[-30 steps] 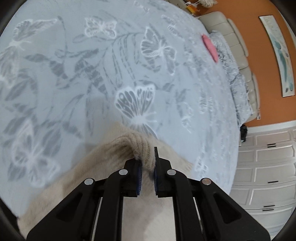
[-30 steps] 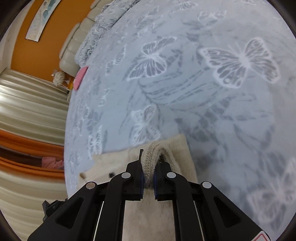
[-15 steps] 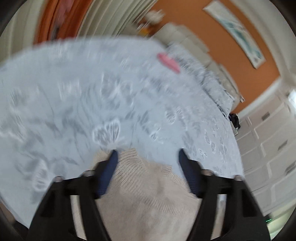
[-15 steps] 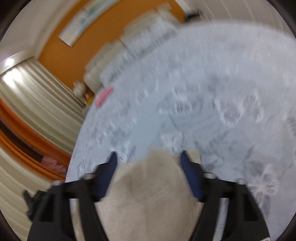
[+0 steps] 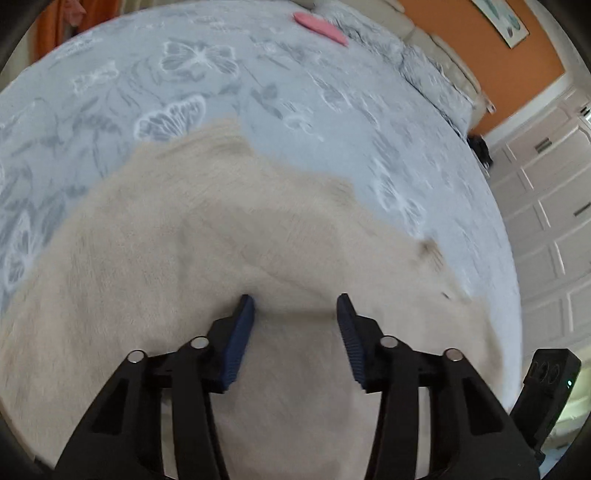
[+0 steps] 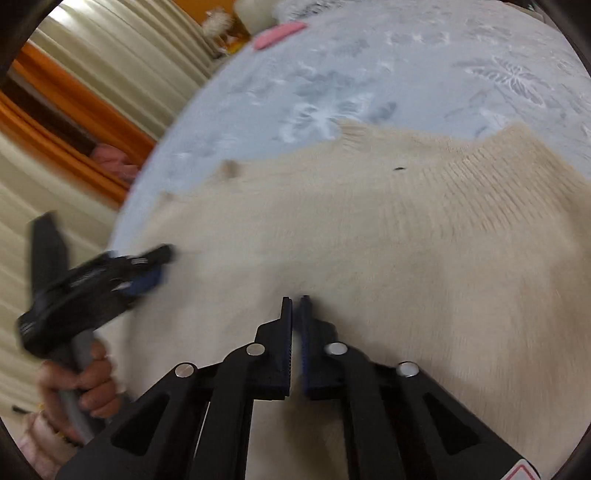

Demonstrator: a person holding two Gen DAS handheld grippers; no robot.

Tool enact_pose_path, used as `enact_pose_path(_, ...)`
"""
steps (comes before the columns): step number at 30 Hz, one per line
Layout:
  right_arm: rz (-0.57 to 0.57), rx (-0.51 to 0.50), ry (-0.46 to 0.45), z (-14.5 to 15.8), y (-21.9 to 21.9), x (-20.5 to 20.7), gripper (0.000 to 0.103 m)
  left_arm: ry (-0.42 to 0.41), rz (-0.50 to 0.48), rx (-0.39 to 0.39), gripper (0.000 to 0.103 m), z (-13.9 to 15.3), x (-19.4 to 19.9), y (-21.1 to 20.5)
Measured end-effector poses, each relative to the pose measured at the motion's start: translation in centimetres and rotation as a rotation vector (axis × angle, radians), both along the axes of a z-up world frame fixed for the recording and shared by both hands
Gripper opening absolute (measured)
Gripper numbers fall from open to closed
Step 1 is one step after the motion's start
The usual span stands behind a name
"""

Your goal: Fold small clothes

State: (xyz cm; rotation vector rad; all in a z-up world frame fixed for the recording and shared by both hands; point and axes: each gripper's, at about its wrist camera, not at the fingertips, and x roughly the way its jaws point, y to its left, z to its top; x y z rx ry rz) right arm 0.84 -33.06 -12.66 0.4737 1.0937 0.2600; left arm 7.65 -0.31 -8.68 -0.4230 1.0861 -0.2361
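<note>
Cream ribbed-knit sweater (image 6: pixel 406 229), spread flat

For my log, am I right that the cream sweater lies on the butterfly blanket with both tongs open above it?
Not quite: only the left tongs are open. The right wrist view shows the right tongs closed over the cream sweater on the butterfly blanket.

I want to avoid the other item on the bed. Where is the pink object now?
The pink object lies at the far edge of the butterfly bedspread, top centre in the left wrist view, well beyond the beige sweater.
</note>
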Motion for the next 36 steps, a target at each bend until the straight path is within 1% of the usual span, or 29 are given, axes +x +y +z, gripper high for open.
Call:
enact_pose_path(2,-0.044,0.038,0.014,-0.5,-2.1,3.0,0.0,0.005,0.024,0.01,0.043,-0.1,2.1,0.4)
enact_pose_path(4,-0.073,0.019,0.027,0.3,-3.0,4.9,0.001,0.069,0.051,-0.019,0.043,-0.6,4.6,1.1)
enact_pose_path(5,-0.085,0.002,0.033,1.0,-3.5,5.4,0.008,0.096,0.062,-0.041,0.043,-0.4,5.2,1.5)
enact_pose_path(6,-0.094,0.028,0.013,2.5,-4.3,5.6,0.013,0.125,0.063,-0.07,0.043,0.0,5.9,1.9)
enact_pose_path(7,-0.108,0.035,-0.023,3.6,-5.1,4.9,0.019,0.135,0.055,-0.093,0.044,0.5,5.9,2.3)
enact_pose_path(8,-0.139,0.006,-0.077,5.2,-6.5,3.8,0.029,0.121,0.043,-0.12,0.047,1.3,5.9,2.9)
enact_pose_path(9,-0.167,-0.034,-0.098,5.8,-7.3,3.4,0.057,0.068,0.033,-0.127,0.055,2.3,5.5,3.6)
enact_pose_path(10,-0.219,-0.119,-0.121,6.4,-8.7,2.4,0.065,0.017,0.044,-0.087,0.069,2.9,5.3,4.2)
enact_pose_path(11,-0.27,-0.225,-0.122,6.3,-10.2,1.6,0.067,-0.019,0.065,-0.026,0.075,3.2,5.1,4.6)
enact_pose_path(12,-0.293,-0.278,-0.091,5.7,-10.9,1.7,0.067,-0.039,0.074,0.03,0.078,3.0,5.3,5.0)
enact_pose_path(13,-0.31,-0.297,-0.036,4.4,-11.9,1.9,0.066,-0.02,0.064,0.062,0.077,2.1,6.0,5.3)
enact_pose_path(14,-0.294,-0.261,0.041,2.5,-12.6,2.4,0.058,0.032,0.055,0.076,0.073,0.4,6.7,5.4)
enact_pose_path(15,-0.263,-0.219,0.078,1.3,-12.7,2.7,0.025,0.052,0.054,0.089,0.056,-0.4,6.9,5.4)
enact_pose_path(16,-0.243,-0.194,0.067,0.8,-12.8,2.6,0.014,0.048,0.053,0.121,0.048,-0.8,7.0,5.2)
enact_pose_path(17,-0.247,-0.196,0.051,1.1,-12.9,2.7,0.009,0.026,0.046,0.153,0.044,-0.7,7.1,5.0)
enact_pose_path(18,-0.267,-0.17,0.016,2.2,-13.3,2.8,0.008,0.002,0.031,0.164,0.032,-0.2,7.2,4.7)
enact_pose_path(19,-0.301,-0.132,-0.031,3.4,-14.0,2.6,0.007,-0.013,0.029,0.162,0.024,0.3,7.4,4.6)
enact_pose_path(21,-0.345,-0.105,-0.075,4.2,-15.0,2.8,0.007,-0.006,0.058,0.153,0.023,0.4,8.2,5.1)
enact_pose_path(22,-0.349,-0.108,-0.057,3.6,-15.3,3.3,0.007,0.014,0.081,0.143,0.023,0.0,8.8,5.5)
enact_pose_path(23,-0.339,-0.115,-0.009,2.2,-15.2,4.1,0.008,0.049,0.096,0.126,0.024,-1.0,9.4,5.9)
enact_pose_path(24,-0.312,-0.136,0.079,0.4,-14.8,4.9,0.009,0.06,0.098,0.119,0.025,-1.1,9.7,6.2)
enact_pose_path(25,-0.305,-0.162,0.101,0.0,-14.4,5.2,0.012,0.052,0.099,0.122,0.026,-0.9,9.8,6.2)
enact_pose_path(26,-0.318,-0.183,0.066,0.6,-14.1,4.7,0.015,0.048,0.098,0.129,0.027,-0.2,9.7,6.1)
enact_pose_path(27,-0.344,-0.217,0.009,2.7,-13.1,3.6,0.019,0.037,0.099,0.123,0.027,0.5,9.4,6.0)
enact_pose_path(29,-0.35,-0.23,-0.065,4.8,-11.6,2.4,0.02,-0.041,0.091,0.067,0.027,3.1,7.6,6.1)
enact_pose_path(31,-0.26,-0.167,-0.136,6.7,-8.4,1.0,0.018,-0.111,0.056,0.011,0.038,5.3,4.9,5.5)
enact_pose_path(32,-0.174,-0.116,-0.136,6.7,-5.6,0.7,0.015,-0.118,0.022,-0.01,0.04,5.7,3.7,4.6)
enact_pose_path(34,-0.057,-0.024,-0.094,5.4,-1.6,0.5,0.005,-0.075,-0.054,-0.026,0.04,4.9,2.4,2.7)
enact_pose_path(36,0.05,0.032,-0.039,3.2,3.1,1.2,0.004,-0.005,-0.111,0.001,0.04,2.4,1.6,0.1)
